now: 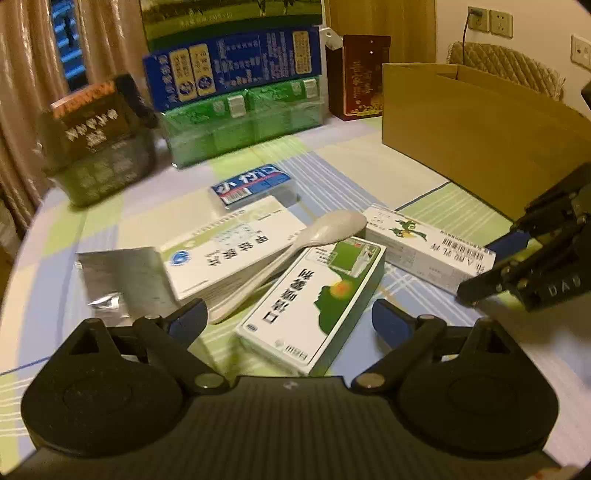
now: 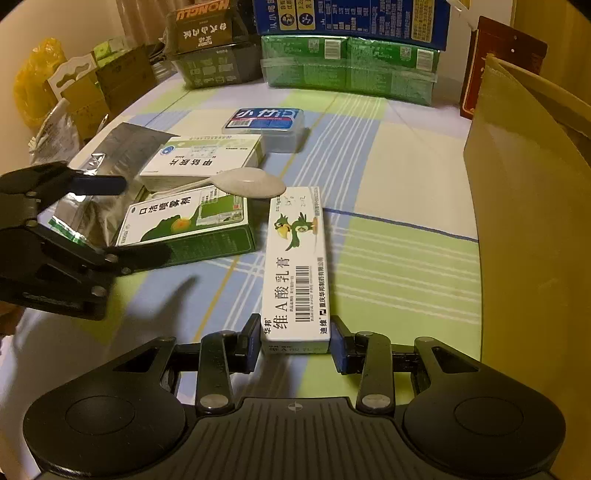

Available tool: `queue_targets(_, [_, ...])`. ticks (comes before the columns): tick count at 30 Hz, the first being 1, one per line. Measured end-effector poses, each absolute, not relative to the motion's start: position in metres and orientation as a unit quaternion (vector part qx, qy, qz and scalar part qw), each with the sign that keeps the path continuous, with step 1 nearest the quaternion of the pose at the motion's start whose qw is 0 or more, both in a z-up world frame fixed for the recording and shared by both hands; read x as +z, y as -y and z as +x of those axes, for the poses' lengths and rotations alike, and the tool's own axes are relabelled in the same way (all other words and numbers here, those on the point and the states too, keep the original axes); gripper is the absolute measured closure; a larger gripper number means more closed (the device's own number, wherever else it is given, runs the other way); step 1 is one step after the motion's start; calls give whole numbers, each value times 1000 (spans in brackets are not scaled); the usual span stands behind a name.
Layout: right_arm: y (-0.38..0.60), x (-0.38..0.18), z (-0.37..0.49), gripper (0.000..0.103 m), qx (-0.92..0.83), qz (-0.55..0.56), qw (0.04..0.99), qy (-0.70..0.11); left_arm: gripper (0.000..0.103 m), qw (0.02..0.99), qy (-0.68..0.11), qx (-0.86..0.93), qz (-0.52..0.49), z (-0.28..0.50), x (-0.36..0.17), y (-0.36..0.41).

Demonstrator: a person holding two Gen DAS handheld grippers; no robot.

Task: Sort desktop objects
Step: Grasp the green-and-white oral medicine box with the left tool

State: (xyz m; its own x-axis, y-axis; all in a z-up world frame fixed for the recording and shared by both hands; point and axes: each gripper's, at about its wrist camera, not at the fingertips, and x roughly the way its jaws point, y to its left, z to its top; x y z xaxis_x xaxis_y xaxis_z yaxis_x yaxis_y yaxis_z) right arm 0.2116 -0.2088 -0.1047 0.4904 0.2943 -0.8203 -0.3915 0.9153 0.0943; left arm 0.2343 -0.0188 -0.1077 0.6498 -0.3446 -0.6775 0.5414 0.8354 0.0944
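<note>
Both wrist cameras are looking steeply down, close over the surface (image 1: 369,173), sharing the spoon (image 1: 295,247) and boxes.

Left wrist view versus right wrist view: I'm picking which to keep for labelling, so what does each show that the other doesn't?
Only the left wrist view shows the wall sockets and the quilted chair back. Only the right wrist view shows the yellow bag and the cartons beside the table, and the right tongs shut on the long white ointment box. Both show the spoon, the green-and-white spray box and the cardboard box.
</note>
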Motion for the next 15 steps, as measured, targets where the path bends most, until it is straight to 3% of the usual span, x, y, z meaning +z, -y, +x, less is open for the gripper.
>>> queue_targets(2, [209, -105, 213, 68, 198, -49, 862, -464, 11, 888, -350, -254, 155, 241, -116, 23])
queue_targets(7, [209, -104, 213, 68, 194, -42, 863, -464, 39, 874, -380, -260, 154, 240, -122, 25])
queue_targets(15, [213, -100, 195, 68, 184, -36, 863, -469, 53, 866, -420, -242, 124, 203, -108, 31])
